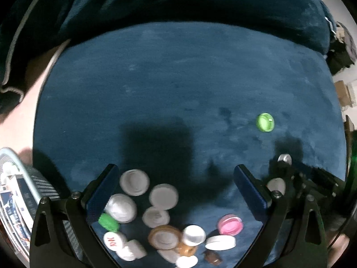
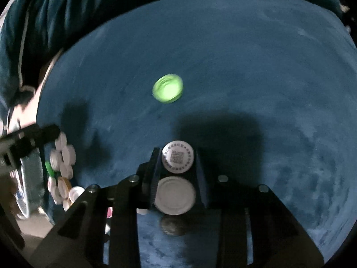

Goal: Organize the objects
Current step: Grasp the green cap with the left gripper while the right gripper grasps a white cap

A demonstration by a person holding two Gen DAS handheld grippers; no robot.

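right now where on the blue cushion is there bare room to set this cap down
Bare velvet covers most of the blue cushion: the wide stretch around the lone green cap, back toward the dark blanket, and everything on the right side in the right wrist view. It is crowded under the open left gripper, where the pile of caps sits.

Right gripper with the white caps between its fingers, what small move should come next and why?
Probably lift the right gripper straight up a little. Its jaws are shut on two white bottle caps, one with a printed code, over the blue cushion. The lime green cap lies alone ahead, so raising first should avoid dragging on the fabric.
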